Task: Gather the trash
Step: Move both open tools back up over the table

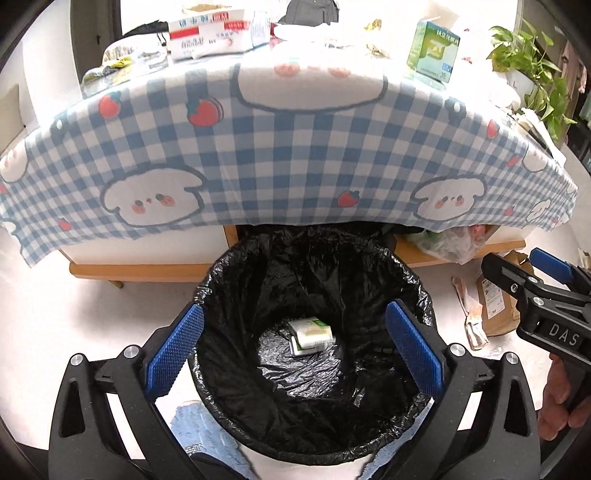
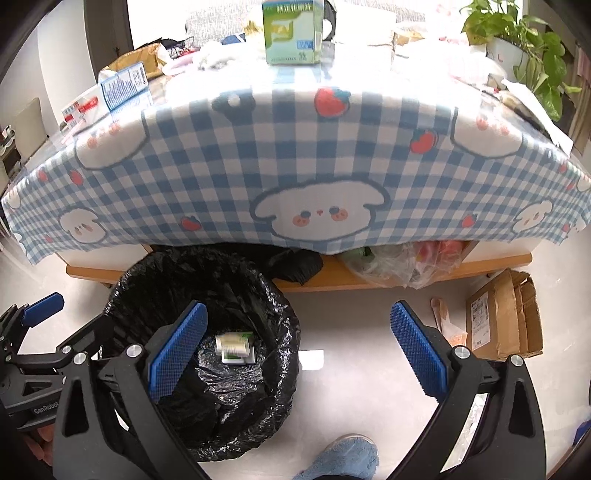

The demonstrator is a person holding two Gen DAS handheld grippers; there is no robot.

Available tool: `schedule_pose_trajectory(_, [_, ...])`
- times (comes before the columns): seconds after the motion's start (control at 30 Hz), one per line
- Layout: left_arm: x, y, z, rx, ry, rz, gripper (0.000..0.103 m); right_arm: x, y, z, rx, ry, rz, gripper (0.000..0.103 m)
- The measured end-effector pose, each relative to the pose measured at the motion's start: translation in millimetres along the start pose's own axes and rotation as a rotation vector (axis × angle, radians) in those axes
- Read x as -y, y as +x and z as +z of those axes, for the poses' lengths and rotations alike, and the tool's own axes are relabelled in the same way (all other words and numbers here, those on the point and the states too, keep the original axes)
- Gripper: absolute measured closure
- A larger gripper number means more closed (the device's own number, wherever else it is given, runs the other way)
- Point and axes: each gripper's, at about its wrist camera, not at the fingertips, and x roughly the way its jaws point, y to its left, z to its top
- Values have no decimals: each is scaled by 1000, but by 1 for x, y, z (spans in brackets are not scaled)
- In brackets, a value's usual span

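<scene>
My left tongs [image 1: 293, 354] hang wide open over the black-lined bin [image 1: 314, 332], nothing between the pads. Two small green-and-white boxes [image 1: 309, 335] lie at the bottom of the bin. My right tongs [image 2: 295, 354] are open and empty too, beside the bin over bare floor. A green carton [image 2: 291, 33] stands on the bench's checked cloth [image 2: 295, 166].

Checked tablecloth [image 1: 288, 155], potted plant [image 2: 524, 48]
</scene>
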Motion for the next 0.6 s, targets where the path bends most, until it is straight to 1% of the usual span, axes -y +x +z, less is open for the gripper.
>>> schedule_pose_trajectory(0.33, [-4, -31, 18, 18, -8, 4, 6, -2, -39, 18, 76, -19, -3, 8])
schedule_pose_trajectory(0.6, [-9, -50, 31, 27, -12, 13, 6, -5, -58, 31, 108, -20, 3, 8])
